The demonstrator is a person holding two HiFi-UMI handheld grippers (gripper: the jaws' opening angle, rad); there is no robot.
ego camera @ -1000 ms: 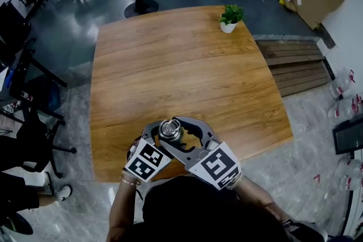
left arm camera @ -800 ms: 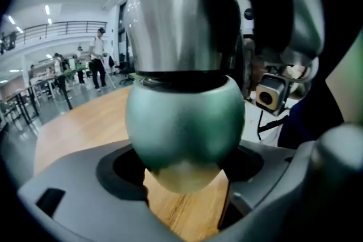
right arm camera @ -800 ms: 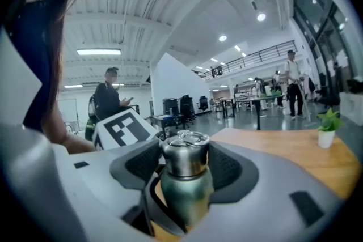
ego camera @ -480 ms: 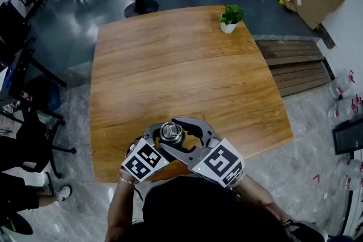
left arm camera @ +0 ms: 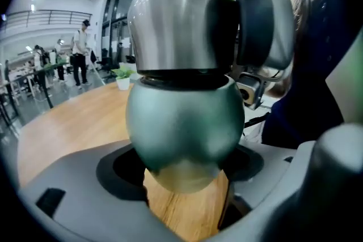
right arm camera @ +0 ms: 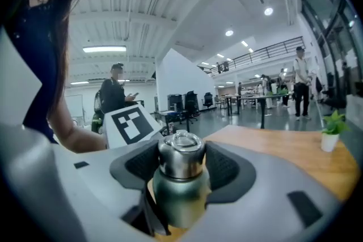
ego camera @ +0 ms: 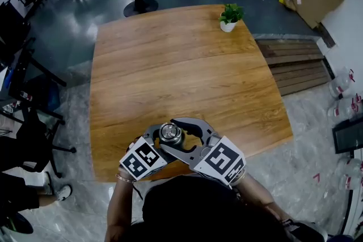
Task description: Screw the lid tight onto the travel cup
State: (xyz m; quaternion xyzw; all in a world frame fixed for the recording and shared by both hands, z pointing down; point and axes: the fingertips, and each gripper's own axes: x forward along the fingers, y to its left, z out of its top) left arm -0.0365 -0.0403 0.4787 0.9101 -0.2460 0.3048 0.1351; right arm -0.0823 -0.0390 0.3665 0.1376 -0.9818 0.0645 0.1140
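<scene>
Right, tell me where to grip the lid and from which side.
Grip the steel lid on its straight side wall, above the seam, pads closing level from opposite sides. Its top carries a ring, and the green cup below bulges round, giving poorer hold.

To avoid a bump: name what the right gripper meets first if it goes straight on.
The lid of the travel cup, which sits between its jaws; the right gripper looks shut on it. Depth beyond is unclear.

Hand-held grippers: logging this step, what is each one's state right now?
Left hand-held gripper: shut on the cup.
Right hand-held gripper: shut on the lid.
</scene>
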